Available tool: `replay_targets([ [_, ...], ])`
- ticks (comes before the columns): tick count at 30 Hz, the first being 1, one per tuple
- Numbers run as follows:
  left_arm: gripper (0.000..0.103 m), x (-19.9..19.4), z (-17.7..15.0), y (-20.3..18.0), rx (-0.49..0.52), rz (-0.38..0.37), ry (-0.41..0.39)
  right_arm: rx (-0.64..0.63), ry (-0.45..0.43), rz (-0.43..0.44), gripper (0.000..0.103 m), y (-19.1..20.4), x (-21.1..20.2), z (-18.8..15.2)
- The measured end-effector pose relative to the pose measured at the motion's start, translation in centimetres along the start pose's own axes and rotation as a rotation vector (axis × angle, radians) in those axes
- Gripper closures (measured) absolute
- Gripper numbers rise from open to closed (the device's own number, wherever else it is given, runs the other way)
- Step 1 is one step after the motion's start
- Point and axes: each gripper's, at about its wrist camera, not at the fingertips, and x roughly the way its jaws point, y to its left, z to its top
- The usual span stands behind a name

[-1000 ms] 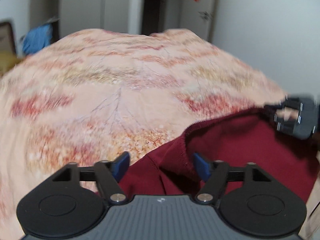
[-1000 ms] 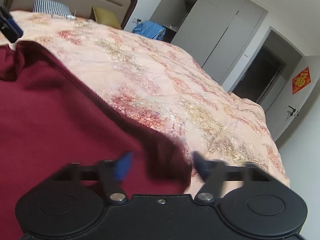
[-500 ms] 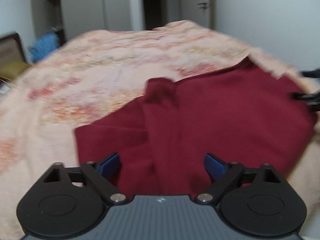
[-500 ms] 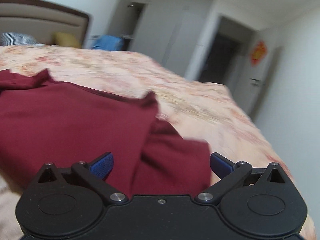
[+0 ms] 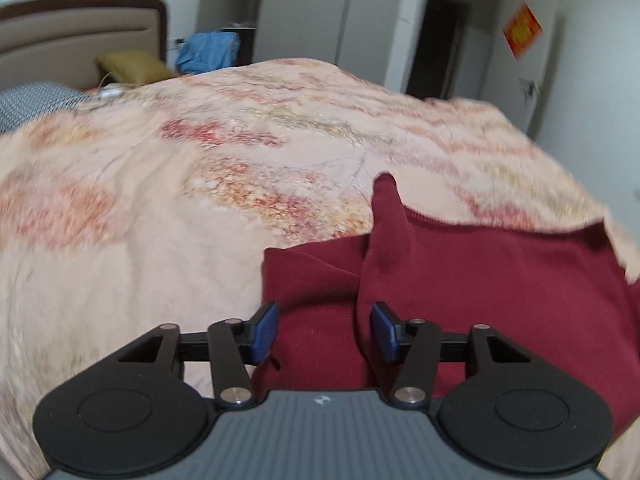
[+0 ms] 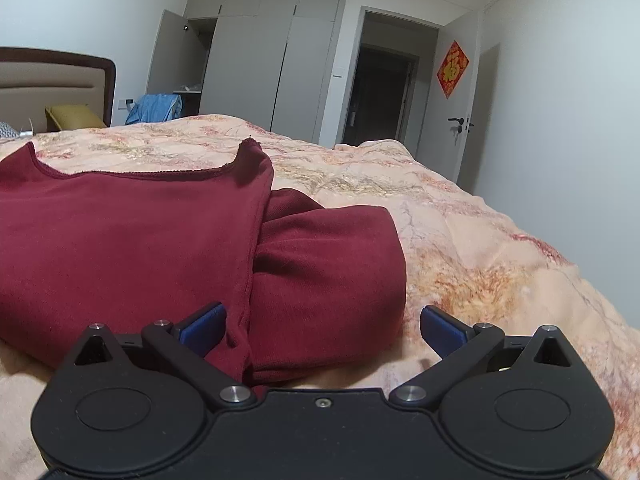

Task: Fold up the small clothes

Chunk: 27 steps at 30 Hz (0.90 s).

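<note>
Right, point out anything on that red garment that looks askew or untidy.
The dark red garment on the floral bedspread is not lying flat: a corner pokes up at its far edge, and the upper layer sits offset, leaving a bunched, wrinkled flap showing beside it. Nothing looks damaged.

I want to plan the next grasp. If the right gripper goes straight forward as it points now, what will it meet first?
Probably the dark red garment: its folded sleeve part lies directly ahead between the open fingers of the right gripper, on the floral bedspread. Depth is unclear.
</note>
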Motion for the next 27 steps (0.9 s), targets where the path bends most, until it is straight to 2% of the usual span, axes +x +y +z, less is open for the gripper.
replay_targets([
  [2,0.036,-1.3,-0.6,-0.1,0.004,0.003,-0.053,0.007,-0.005,-0.004,0.001,0.0,-0.2,0.0],
  [4,0.018,-3.1,-1.6,-0.2,0.023,-0.057,-0.117,0.024,-0.025,0.001,0.001,0.0,-0.9,0.0],
  [6,0.016,-4.6,-2.9,-0.4,0.035,-0.085,-0.148,0.055,-0.059,0.027,0.004,-0.2,-2.0,-0.2],
  [8,0.016,-5.7,-4.2,-0.6,0.041,-0.116,-0.143,0.087,-0.076,0.059,0.014,-0.2,-3.1,-0.4],
  [9,0.016,-6.0,-4.9,-0.5,0.035,-0.128,-0.132,0.099,-0.077,0.065,0.024,-0.2,-3.5,-0.5],
  [10,0.02,-6.1,-5.6,-0.5,0.023,-0.139,-0.113,0.109,-0.073,0.07,0.034,-0.1,-3.9,-0.6],
  [11,0.024,-6.2,-6.2,-0.4,0.011,-0.148,-0.094,0.122,-0.065,0.085,0.039,-0.1,-4.1,-0.6],
  [13,0.045,-6.0,-7.2,-0.2,-0.014,-0.178,-0.059,0.157,-0.042,0.128,0.057,-0.1,-4.3,-0.7],
  [15,0.053,-5.6,-7.8,0.0,-0.053,-0.211,-0.033,0.184,-0.024,0.161,0.067,-0.1,-4.3,-0.7],
  [17,0.064,-5.1,-8.2,0.2,-0.083,-0.247,-0.015,0.182,0.006,0.172,0.083,0.1,-4.0,-0.3],
  [18,0.083,-4.9,-8.2,0.0,-0.09,-0.259,-0.004,0.187,0.007,0.182,0.097,0.1,-4.1,0.0],
  [19,0.094,-4.7,-8.1,-0.2,-0.086,-0.261,0.012,0.191,0.002,0.183,0.097,0.0,-4.4,0.4],
  [20,0.095,-4.7,-7.9,-0.5,-0.068,-0.246,0.02,0.19,-0.014,0.178,0.097,0.0,-4.9,0.9],
  [22,0.097,-5.7,-7.4,-1.2,-0.032,-0.219,-0.017,0.178,-0.032,0.159,0.097,0.0,-5.7,1.6],
  [24,0.097,-6.9,-6.5,-1.1,-0.05,-0.197,-0.054,0.161,-0.012,0.151,0.097,0.3,-5.6,1.4],
  [27,0.097,-6.5,-6.4,-0.7,-0.053,-0.164,-0.032,0.186,0.043,0.141,0.098,0.3,-4.7,0.3],
])
